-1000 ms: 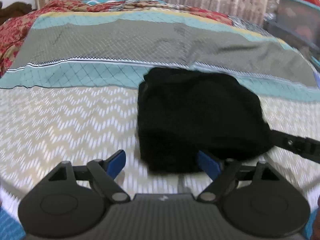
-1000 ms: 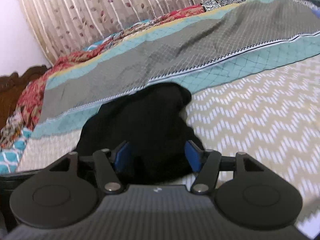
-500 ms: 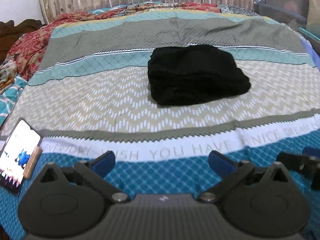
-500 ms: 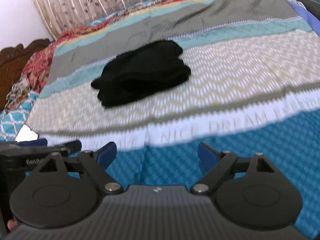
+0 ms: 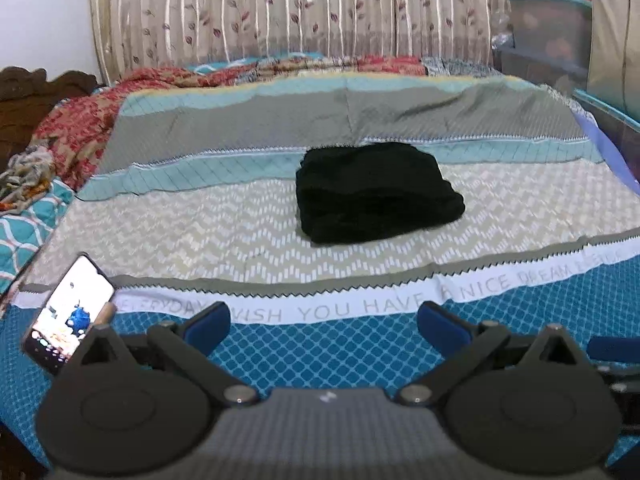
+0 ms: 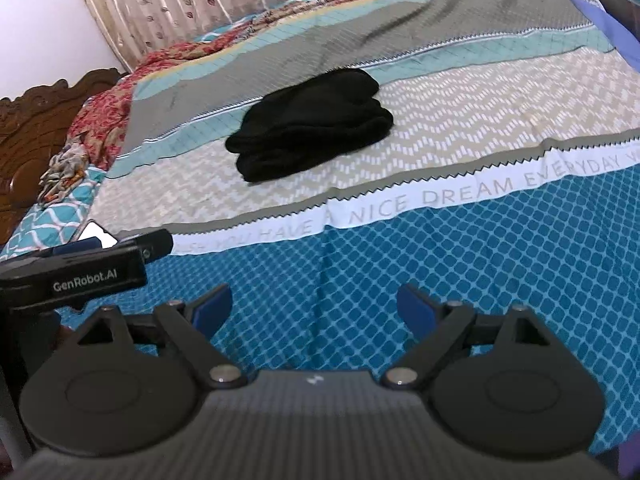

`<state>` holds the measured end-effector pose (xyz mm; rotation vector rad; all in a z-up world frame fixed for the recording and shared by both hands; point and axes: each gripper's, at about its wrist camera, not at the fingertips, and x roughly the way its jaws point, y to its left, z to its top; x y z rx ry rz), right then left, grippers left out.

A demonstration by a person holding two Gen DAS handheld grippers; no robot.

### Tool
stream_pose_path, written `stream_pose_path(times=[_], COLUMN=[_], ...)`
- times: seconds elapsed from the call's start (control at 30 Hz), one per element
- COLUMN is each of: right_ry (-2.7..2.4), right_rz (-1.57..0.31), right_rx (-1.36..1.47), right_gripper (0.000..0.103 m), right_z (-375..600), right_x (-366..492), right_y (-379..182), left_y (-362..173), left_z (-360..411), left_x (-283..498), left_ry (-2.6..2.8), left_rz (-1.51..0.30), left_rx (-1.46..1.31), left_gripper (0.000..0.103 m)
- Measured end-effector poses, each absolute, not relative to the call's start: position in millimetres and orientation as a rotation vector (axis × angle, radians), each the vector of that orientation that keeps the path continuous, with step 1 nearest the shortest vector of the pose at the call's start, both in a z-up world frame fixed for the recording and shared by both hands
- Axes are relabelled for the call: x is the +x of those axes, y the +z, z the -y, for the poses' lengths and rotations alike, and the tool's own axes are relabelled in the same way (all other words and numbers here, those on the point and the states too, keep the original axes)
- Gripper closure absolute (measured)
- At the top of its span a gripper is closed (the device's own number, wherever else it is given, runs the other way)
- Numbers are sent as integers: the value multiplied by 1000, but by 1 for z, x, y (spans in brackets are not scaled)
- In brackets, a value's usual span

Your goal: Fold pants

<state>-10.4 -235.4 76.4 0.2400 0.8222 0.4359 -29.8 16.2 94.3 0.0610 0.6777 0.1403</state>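
**Folded pants at mid-bed, claws at the near edge**

The pants [image 5: 376, 192] lie folded in a stack on the bed [image 5: 224, 240], about midway across it. Near the bed's front left edge a phone [image 5: 68, 312] rests on the cover. Behind the bed hangs a curtain [image 5: 280, 12]; along the far left side lies a rumpled blanket [image 5: 80, 124], with the headboard [image 5: 36, 88] beyond it. Storage boxes [image 5: 548, 36] stand to the far right. The left claw [image 5: 324, 324] and right claw [image 6: 314, 308] hover side by side over the near edge, well apart from the pants.
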Motion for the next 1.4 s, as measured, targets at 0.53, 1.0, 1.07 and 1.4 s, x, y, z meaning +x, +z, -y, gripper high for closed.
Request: stream_pose_path(times=[0.53,1.0,1.07,1.4], right_ry=[335,344,352,371], right_rz=[-734,-874,-897,-896], right_rx=[175,355,364,333], right_gripper=[12,12,12,12], right_z=[244,250,250,243], right_x=[-14,-12,-13,-15], right_y=[104,93,91,94], left_y=[108,108,103,86], left_z=[-5,-2,-4,-22], left_x=[-43,-45,-49,-50], left_ry=[104,199,217,260], left_rz=[-595,-622,-630,-750], left_rx=[88,102,101,31], left_gripper=[0,0,0,0])
